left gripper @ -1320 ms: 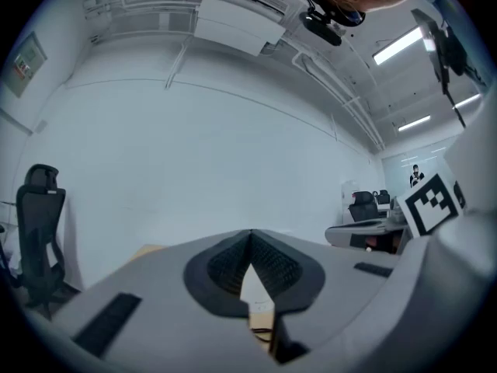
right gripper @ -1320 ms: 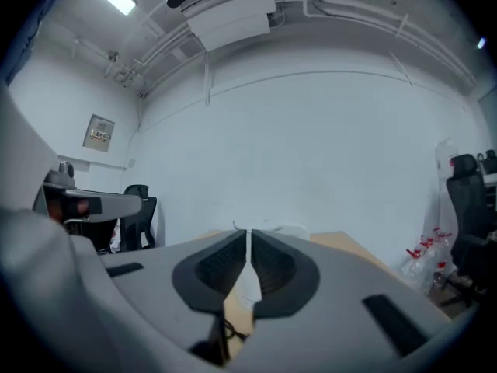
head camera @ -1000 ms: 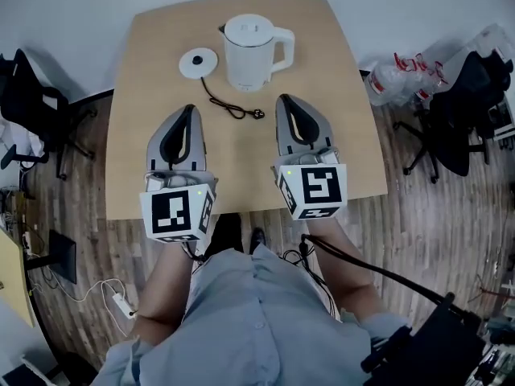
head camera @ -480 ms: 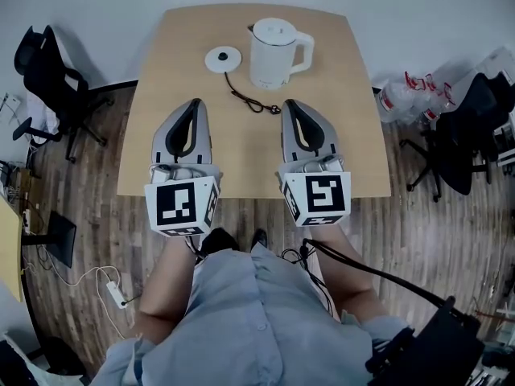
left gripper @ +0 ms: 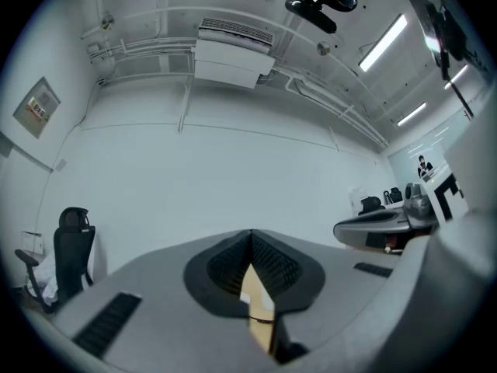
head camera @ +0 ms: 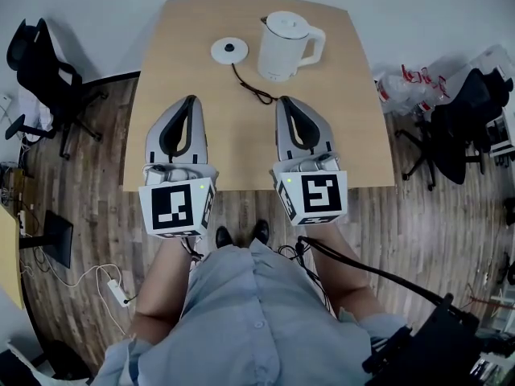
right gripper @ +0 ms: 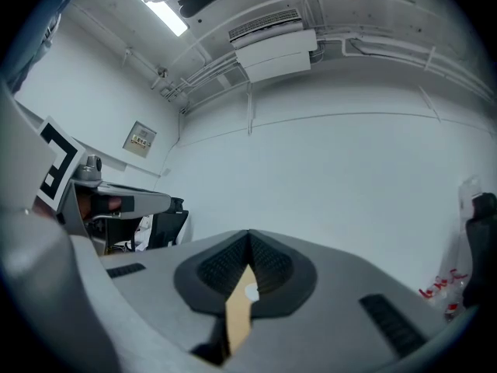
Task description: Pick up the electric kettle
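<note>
Kettle: we see the white electric kettle (head camera: 286,47) upright at the far end of the wooden table (head camera: 161,135), toward 1 o'clock from its middle, with its handle turned to 3 o'clock.
Base: the round white base (head camera: 230,51) lies at the kettle's 9 o'clock, apart from it, and its black cord (head camera: 256,93) trails toward 5 o'clock.
Left gripper (head camera: 191,100): we find its jaws clenched tip to tip and empty, at the kettle's 7 o'clock, well apart.
Right gripper (head camera: 283,100): clenched and empty, at the kettle's 6 o'clock, its tips near the cord's end.
Chair: a black office chair (head camera: 36,63) stands at the table's 9 o'clock.
</note>
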